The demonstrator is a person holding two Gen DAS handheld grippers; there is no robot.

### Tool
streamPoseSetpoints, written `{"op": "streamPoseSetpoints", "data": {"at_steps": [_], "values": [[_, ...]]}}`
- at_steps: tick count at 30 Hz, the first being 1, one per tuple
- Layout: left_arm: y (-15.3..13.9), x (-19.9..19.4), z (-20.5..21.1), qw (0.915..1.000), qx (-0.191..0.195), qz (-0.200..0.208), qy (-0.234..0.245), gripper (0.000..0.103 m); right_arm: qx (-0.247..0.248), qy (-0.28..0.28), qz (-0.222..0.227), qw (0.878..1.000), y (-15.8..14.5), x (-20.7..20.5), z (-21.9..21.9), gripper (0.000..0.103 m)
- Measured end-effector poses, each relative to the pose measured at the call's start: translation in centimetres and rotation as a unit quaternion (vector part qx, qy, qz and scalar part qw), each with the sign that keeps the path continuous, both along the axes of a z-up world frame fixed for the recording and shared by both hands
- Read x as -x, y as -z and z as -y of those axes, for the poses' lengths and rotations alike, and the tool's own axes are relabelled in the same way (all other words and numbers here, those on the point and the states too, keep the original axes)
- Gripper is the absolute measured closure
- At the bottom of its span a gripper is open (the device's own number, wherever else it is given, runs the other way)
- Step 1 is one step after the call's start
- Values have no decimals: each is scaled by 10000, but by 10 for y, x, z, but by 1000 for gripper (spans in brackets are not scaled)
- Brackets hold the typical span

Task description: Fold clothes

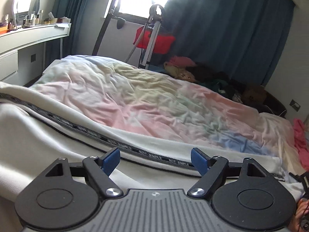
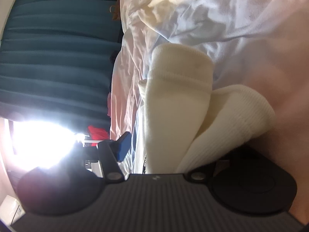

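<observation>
The cream garment (image 1: 58, 141) (black lettered stripe) lies unfolded on the bed (image 1: 154, 96), just ahead of the left gripper (image 1: 155, 161), whose jaws stand wide and empty. Its cuffs (image 2: 179, 96) sit between the right gripper (image 2: 164, 148) jaws, grip unclear. Folding remains.

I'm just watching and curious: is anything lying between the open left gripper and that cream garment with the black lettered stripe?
Nothing visible does. The left gripper hangs open right over the cream garment, with only its black lettered stripe crossing between the blue fingers. The pastel bedding lies beyond, not in between.
</observation>
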State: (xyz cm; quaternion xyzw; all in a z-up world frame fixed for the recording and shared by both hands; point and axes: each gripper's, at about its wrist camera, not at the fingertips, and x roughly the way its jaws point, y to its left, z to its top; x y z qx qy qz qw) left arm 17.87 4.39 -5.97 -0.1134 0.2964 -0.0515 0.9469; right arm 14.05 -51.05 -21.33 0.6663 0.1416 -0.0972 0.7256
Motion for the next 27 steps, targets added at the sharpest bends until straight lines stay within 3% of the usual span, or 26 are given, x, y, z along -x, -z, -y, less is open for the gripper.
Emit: {"op": "streamPoseSetpoints", "data": {"at_steps": [4,7,11,14,17,21,24,27], "values": [[35,3,31,9956,-764,-138,523,21,259,-133,-67,9996,0,-4,2,41],[60,5,42,9919,-962,-495,669,20,391,-115,-123,9991,-2,-9,2,41],[70,10,47,9876,-1248,-575,758,19,624,-35,-103,9980,-8,-14,-1,39],[70,8,45,9871,-1223,-641,807,19,1353,-194,-188,9904,-26,-18,-11,39],[66,6,40,9878,-1117,-723,813,19,2373,-354,-548,9693,-48,-26,-31,47],[59,5,35,9886,-1041,-777,760,19,3441,-382,-891,9339,-74,-28,-62,85],[54,5,31,9892,-1055,-745,693,19,3925,-331,-783,9158,-94,-26,-81,88],[48,5,27,9895,-1168,-636,571,19,4889,-503,-635,8686,-117,-28,-114,89]]}}
